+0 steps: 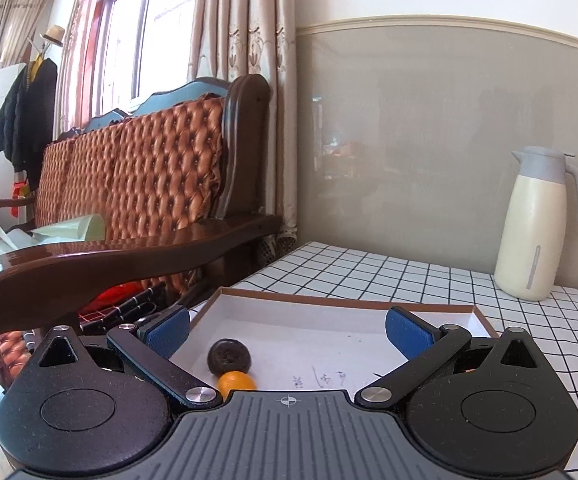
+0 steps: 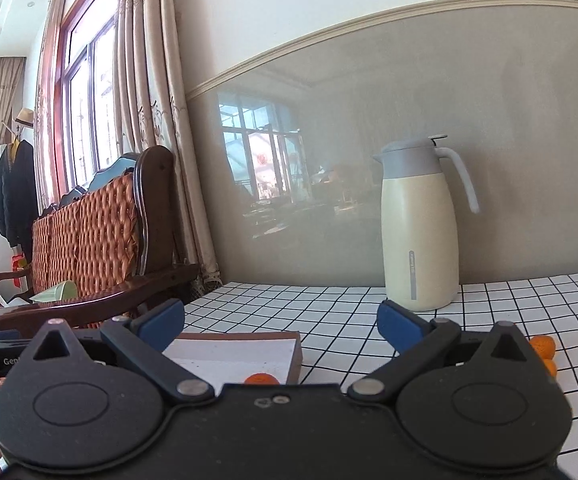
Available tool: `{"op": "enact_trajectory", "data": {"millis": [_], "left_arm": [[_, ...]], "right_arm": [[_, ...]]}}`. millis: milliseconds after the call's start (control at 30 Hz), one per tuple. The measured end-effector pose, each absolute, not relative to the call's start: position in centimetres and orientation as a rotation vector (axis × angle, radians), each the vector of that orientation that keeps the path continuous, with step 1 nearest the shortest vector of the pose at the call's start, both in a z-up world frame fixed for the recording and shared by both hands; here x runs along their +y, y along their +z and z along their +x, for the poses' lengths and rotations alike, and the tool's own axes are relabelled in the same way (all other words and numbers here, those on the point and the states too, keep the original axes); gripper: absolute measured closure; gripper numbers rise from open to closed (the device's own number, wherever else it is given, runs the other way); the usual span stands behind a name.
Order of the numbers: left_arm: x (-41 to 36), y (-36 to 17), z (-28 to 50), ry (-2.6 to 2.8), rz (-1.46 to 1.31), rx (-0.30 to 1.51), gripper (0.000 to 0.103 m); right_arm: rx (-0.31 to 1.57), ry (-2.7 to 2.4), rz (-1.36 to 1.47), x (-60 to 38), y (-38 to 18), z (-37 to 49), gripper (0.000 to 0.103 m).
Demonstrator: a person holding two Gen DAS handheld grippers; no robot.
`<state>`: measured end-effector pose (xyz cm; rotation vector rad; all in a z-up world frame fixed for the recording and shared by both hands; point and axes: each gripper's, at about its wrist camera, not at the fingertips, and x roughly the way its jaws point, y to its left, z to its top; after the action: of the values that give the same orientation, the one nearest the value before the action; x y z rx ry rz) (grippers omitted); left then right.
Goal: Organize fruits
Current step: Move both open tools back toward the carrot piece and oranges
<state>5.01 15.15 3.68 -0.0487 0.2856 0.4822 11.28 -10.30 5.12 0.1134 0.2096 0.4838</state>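
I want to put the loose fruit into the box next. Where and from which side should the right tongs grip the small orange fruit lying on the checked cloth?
Grip the small round orange fruit across its middle, coming from above with the right tongs opened wide. It is low and round on the checked tablecloth, and a second orange fruit sits close beside it.

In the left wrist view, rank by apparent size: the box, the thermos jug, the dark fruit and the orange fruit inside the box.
1. box
2. thermos jug, though it stands farther back, so its place is unsure
3. dark fruit
4. orange fruit, partly hidden by the gripper body, so the last two are uncertain
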Motion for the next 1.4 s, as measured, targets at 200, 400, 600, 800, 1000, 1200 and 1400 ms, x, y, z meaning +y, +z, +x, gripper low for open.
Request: {"op": "enact_trajectory", "data": {"millis": [200,400,600,800,1000,1200,1400], "left_arm": [[11.6,3.6,5.6,0.392,-0.033,0.281,0.000],[7.6,3.1,6.1,0.272,0.009,0.267,0.000],[3.9,2.4,6.9,0.153,0.059,0.276,0.000],[1.1,2.0,7.8,0.073,0.065,0.294,0.000],[-1.3,1.3,9.3,0.011,0.071,0.322,0.000],[-3.8,0.4,10.6,-0.014,0.099,0.350,0.000],[-4.9,-0.3,11.8,-0.028,0.107,0.373,0.000]], "right_arm": [[0.205,0.450,0.117,-12.8,5.0,10.7,0.006],[0.220,0.393,0.118,-15.6,4.2,10.5,0.006],[0.229,0.320,0.116,-18.1,3.6,10.5,0.006],[0.286,0.256,0.176,-20.7,3.0,11.2,0.006],[0.321,0.184,0.193,-23.1,2.0,11.6,0.006],[0.363,0.145,0.191,-24.6,1.2,12.5,0.013],[0.420,0.121,0.205,-25.4,0.4,13.7,0.028]]}}
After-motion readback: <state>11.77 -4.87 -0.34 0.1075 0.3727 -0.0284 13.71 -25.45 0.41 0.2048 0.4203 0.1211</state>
